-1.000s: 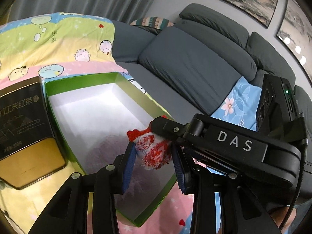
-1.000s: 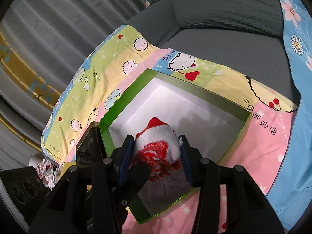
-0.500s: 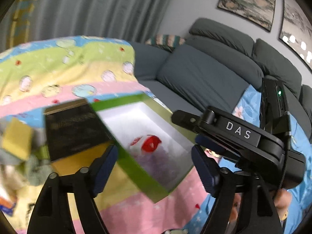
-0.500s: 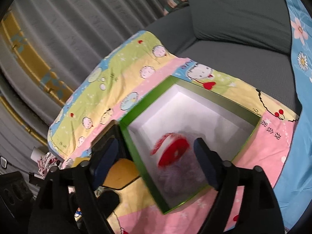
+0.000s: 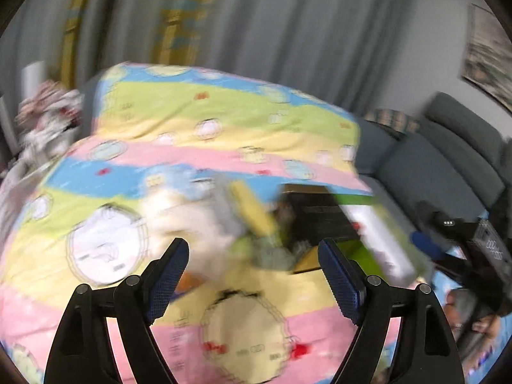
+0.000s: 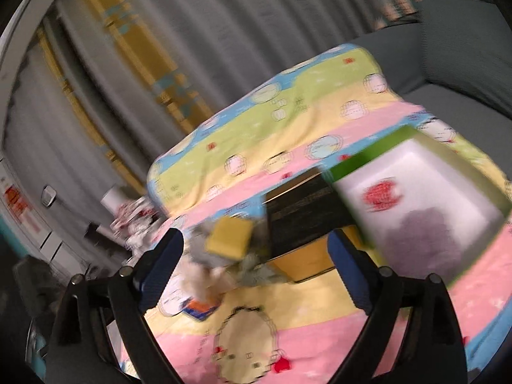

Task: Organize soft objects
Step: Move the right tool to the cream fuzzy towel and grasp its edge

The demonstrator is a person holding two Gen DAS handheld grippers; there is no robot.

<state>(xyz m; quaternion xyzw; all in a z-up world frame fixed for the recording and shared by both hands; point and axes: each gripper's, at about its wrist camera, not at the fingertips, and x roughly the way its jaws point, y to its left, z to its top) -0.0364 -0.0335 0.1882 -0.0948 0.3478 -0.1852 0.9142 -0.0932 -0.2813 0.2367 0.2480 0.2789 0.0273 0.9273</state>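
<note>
Both views are motion-blurred. The red and white sock [image 6: 382, 193] lies in the green box [image 6: 371, 160], on a purple soft thing [image 6: 425, 236]. The box shows at the right of the left wrist view [image 5: 384, 243]. A pile of soft things, white [image 5: 188, 214], grey [image 5: 272, 252] and a yellow block [image 5: 252, 211], lies on the blanket left of the black tin [image 5: 320, 217]. The pile also shows in the right wrist view [image 6: 228, 235]. My left gripper [image 5: 252, 272] is open and empty over the pile. My right gripper [image 6: 256, 272] is open and empty.
A colourful cartoon blanket [image 5: 224, 121] covers the surface. A grey sofa [image 5: 448, 160] stands at the right, curtains [image 5: 224, 16] behind. The black and gold tin [image 6: 304, 214] sits beside the box. The right gripper's body [image 5: 464, 233] shows at the right edge.
Both grippers let go of the red and white sock, which now lies in the green box. Both opened, pulled back and swung left towards the pile of soft things.
</note>
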